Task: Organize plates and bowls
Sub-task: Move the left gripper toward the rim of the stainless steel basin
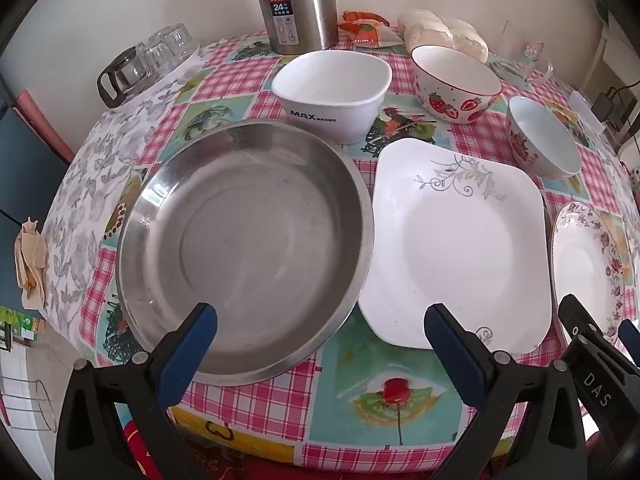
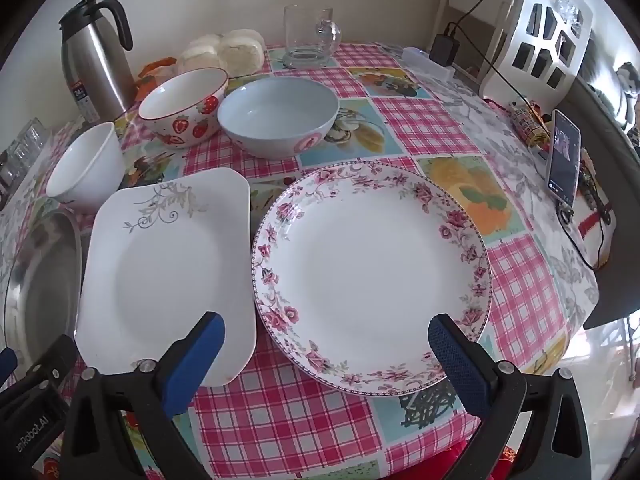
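Steel round plate (image 1: 248,248) lies beside white square plate (image 1: 460,248).

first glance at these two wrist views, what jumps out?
Three empty plates in a row along the table's near edge: a round stainless steel plate on the left, a square white plate with a grey vine print in the middle, and a round white plate with a pink floral rim on the right. Behind them stand a white squarish bowl, a strawberry-print bowl and a pale blue bowl, all on a loud pink-checked tablecloth.
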Demonstrator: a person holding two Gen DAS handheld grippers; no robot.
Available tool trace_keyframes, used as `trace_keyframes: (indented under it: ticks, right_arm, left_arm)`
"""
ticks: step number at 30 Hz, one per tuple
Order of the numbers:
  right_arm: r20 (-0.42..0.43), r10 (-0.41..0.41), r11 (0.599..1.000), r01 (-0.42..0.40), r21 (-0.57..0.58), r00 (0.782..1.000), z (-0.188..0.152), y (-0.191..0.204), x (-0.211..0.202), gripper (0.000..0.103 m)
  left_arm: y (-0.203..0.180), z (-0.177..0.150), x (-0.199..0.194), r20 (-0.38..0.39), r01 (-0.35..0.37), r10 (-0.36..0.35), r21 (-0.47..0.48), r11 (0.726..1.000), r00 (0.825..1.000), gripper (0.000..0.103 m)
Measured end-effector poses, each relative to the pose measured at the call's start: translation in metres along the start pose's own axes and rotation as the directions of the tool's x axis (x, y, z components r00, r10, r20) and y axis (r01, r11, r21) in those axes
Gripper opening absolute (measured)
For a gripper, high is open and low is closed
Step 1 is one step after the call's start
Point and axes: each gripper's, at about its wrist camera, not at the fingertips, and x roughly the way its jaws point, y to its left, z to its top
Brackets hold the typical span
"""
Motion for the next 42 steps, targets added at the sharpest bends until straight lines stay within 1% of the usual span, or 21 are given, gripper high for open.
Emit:
trace_keyframes:
  ticks: [30, 33, 38, 40, 41, 42]
  right_arm:
    - [-0.008, -0.009, 1.0, 0.009, -0.003, 1.0, -0.002, 0.003, 0.002, 0.103]
    - [-0.01, -0.012, 1.0, 0.012, -0.006, 1.0, -0.002, 0.003, 0.003, 0.103]
    - [-0.012, -0.012, 1.0, 0.012, -0.006, 1.0, -0.002, 0.004, 0.004, 0.103]
    - [-0.012, -0.012, 1.0, 0.012, -0.007, 1.0, -0.002, 0.004, 0.004, 0.103]
    - [-0.012, -0.013, 1.0, 0.013, -0.007, 1.0, -0.003, 0.004, 0.004, 0.103]
    - [-0.012, -0.013, 1.0, 0.013, -0.007, 1.0, -0.003, 0.005, 0.004, 0.103]
  left_arm:
    - [0.006, -0.001, 0.006, 0.006, 0.005, -0.005, -0.003, 1.0, 1.0, 0.103]
    - [0.007, -0.007, 0.009, 0.011, -0.001, 0.001, -0.003, 1.0, 1.0, 0.103]
    - [0.007, -0.008, 0.01, 0.033, 0.013, -0.012, -0.009, 1.0, 0.999, 0.103]
    - [0.007, -0.008, 0.009, 0.069, 0.026, -0.025, -0.016, 1.0, 0.997, 0.103]
    - [0.008, -0.009, 0.009, 0.069, 0.026, -0.025, -0.016, 1.0, 0.997, 0.103]
    - [0.008, -0.007, 0.008, 0.124, 0.051, -0.048, -0.026, 0.998, 0.991, 0.103]
